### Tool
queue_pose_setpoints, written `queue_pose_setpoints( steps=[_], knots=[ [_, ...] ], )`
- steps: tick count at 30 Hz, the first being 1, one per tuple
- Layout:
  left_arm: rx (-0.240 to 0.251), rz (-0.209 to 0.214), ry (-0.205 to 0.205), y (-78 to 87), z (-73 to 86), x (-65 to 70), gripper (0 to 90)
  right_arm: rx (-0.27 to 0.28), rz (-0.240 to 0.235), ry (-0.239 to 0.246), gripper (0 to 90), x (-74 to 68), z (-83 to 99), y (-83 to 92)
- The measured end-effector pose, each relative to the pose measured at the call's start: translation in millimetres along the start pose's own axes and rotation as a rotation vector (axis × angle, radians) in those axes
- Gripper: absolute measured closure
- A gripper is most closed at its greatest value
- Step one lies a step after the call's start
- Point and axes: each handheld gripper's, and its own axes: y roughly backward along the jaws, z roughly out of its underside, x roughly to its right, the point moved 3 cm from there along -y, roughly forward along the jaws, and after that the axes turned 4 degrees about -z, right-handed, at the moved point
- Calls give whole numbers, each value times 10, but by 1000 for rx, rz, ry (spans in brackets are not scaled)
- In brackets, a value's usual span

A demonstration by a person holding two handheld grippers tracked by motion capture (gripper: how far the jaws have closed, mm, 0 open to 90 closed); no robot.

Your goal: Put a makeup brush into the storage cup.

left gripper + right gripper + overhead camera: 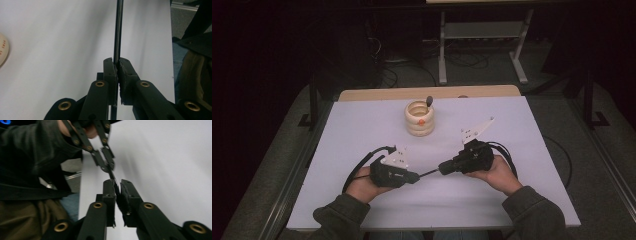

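Both your hand-held grippers, left [416,176] and right [443,168], clamp one thin rod [429,172] near the surface's [362,125] front edge.

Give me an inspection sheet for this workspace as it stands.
Surface: white table top, wooden strip at its far edge.
Job's things: thin dark rod spans between both claws.
Clutter: cream ringed holder with a dark-tipped utensil standing in it, at the far middle.
Grippers: left claw shut on one end of the rod; right claw shut on the other.
Cables: black cable loops from the left claw; another trails behind the right.
Surroundings: grey floor, metal frame legs, dark room.
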Motion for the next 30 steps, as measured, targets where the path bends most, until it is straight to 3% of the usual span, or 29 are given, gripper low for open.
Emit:
queue_pose_setpoints(
  steps=[4, 6, 8, 14, 18, 23, 27, 30],
  knots=[
    [-16, 6, -2, -34, -5, 14, 836, -25, -15, 7, 849, -5, -3, -16],
    [-19, 6, 15, -46, -18, 13, 728, -38, -13, 16, 850, -8, -11, -22],
    [-21, 6, 19, -59, -38, 29, 688, -69, 2, 23, 850, -21, -21, -27],
    [-44, 22, -3, -88, -83, 69, 728, -152, 52, 80, 850, -90, -128, -52],
    [-45, 24, -1, -102, -83, 77, 825, -180, 53, 107, 849, -134, -200, -64],
    [-45, 21, 4, -90, -74, 64, 847, -141, 59, 106, 822, -158, -231, -82],
    [-17, 12, 29, -55, -65, 20, 851, -53, 88, 71, 642, -129, -226, -70],
    [13, 1, 62, -18, -68, -7, 851, -7, 89, 47, 604, -117, -195, -79]
  ],
)
